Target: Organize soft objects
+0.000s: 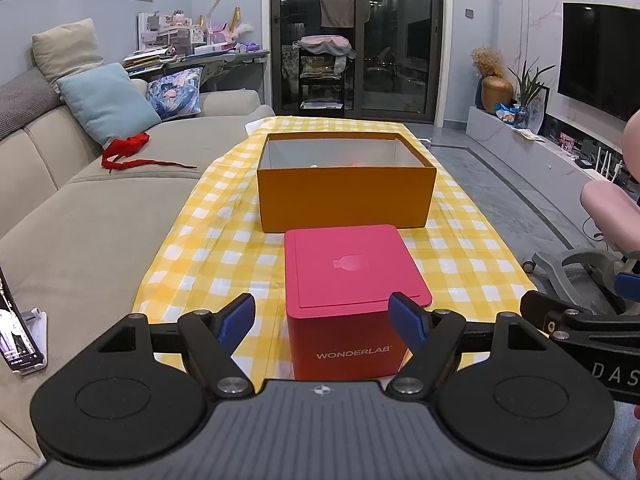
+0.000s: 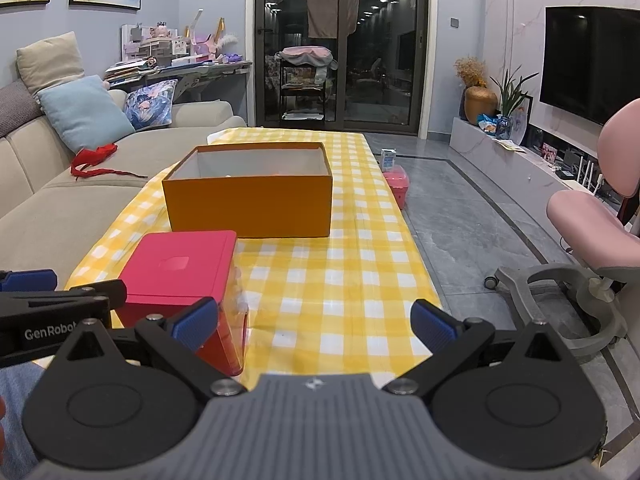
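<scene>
A closed pink-red cube box marked WONDERLAB (image 1: 352, 288) stands on the yellow checked tablecloth (image 1: 224, 240). My left gripper (image 1: 326, 322) is open, its blue pads either side of the box's near end, not touching. Behind stands an open orange box (image 1: 346, 196), its contents mostly hidden. In the right wrist view the red box (image 2: 180, 272) is at the left, the orange box (image 2: 250, 204) behind it. My right gripper (image 2: 316, 322) is open and empty over the tablecloth (image 2: 340, 280). A red cloth (image 1: 128, 150) lies on the sofa.
A beige sofa (image 1: 80, 232) with cushions runs along the left. A phone on a stand (image 1: 18, 336) sits on it. A pink chair (image 2: 592, 216) stands at the right. A pink container (image 2: 397, 184) and a small carton (image 2: 388, 159) sit beside the table's far right edge.
</scene>
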`<state>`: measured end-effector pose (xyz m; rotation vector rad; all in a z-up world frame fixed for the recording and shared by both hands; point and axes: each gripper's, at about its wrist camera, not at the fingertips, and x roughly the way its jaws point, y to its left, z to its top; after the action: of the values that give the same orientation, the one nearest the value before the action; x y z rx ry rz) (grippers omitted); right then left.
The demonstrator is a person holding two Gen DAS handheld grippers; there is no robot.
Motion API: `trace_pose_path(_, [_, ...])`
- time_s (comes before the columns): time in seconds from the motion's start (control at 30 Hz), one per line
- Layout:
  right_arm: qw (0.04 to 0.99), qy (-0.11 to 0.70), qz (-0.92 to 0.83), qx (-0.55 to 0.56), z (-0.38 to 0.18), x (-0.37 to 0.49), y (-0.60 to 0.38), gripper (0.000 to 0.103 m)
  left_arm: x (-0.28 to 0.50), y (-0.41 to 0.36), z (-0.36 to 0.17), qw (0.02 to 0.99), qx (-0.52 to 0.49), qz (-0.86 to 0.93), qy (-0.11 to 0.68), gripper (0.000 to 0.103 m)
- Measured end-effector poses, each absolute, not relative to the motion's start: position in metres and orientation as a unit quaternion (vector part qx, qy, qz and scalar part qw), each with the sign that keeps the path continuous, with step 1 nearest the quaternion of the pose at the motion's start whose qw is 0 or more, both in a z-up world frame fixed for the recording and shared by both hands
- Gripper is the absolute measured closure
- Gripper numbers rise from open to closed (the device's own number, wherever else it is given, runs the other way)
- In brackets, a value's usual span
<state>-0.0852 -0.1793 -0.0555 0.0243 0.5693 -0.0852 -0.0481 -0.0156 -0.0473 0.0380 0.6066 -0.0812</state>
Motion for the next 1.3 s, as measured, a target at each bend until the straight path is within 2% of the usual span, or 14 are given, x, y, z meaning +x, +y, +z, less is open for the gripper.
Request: trace_pose_path(1.3, [0.959, 0.281, -0.041, 0.01, -0.0558, -0.0853, -0.1792, 0.003, -0.0475, -0.0133, -0.0484, 0.953, 0.018, -0.04, 0.3, 0.014])
